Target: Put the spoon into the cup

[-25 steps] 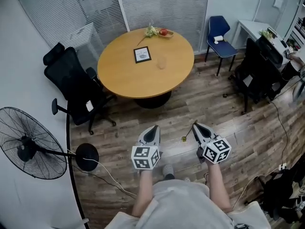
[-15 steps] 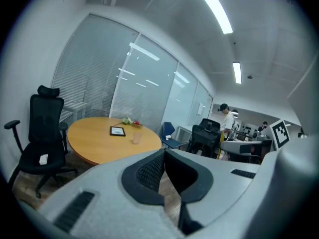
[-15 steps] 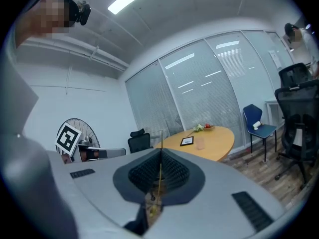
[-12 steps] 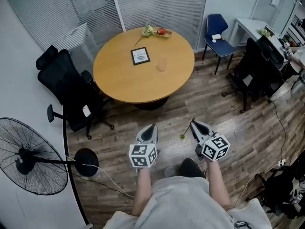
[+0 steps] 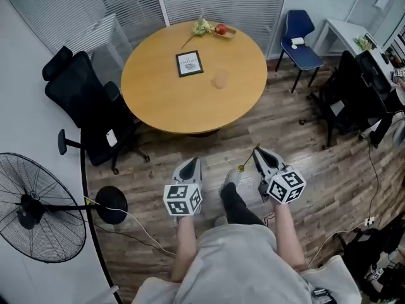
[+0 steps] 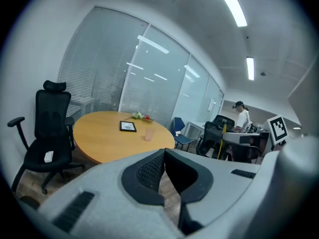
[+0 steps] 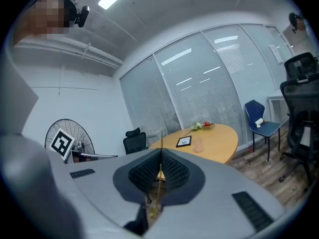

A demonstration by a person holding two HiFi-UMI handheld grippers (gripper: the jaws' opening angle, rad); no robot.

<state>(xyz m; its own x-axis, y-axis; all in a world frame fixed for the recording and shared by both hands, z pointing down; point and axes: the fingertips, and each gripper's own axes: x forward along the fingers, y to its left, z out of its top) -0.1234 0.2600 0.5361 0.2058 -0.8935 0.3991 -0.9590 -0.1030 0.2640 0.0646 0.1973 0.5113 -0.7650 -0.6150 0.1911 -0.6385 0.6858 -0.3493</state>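
A pale translucent cup (image 5: 220, 80) stands on the round wooden table (image 5: 164, 100), far ahead of both grippers. My right gripper (image 5: 257, 152) is shut on a thin spoon (image 5: 248, 160) whose yellowish end points left over the floor. In the right gripper view the spoon (image 7: 159, 176) runs as a thin stick between the closed pads, with the cup (image 7: 199, 144) far off on the table (image 7: 222, 138). My left gripper (image 5: 195, 162) is shut with nothing in it. In the left gripper view the gripper (image 6: 164, 153) points towards the table, where the cup (image 6: 148, 134) stands.
A framed picture (image 5: 189, 63) and a dish with fruit and greens (image 5: 218, 30) share the table. A black office chair (image 5: 82, 100) stands to its left, a floor fan (image 5: 38, 214) nearer me, a blue chair (image 5: 302, 40) and black chairs (image 5: 354, 94) at right. A person (image 6: 242, 117) sits at the far desks.
The table has come nearer as the person walks forward, and a leg has swung out between the grippers. Both grippers keep their pose, the spoon still in the right one.
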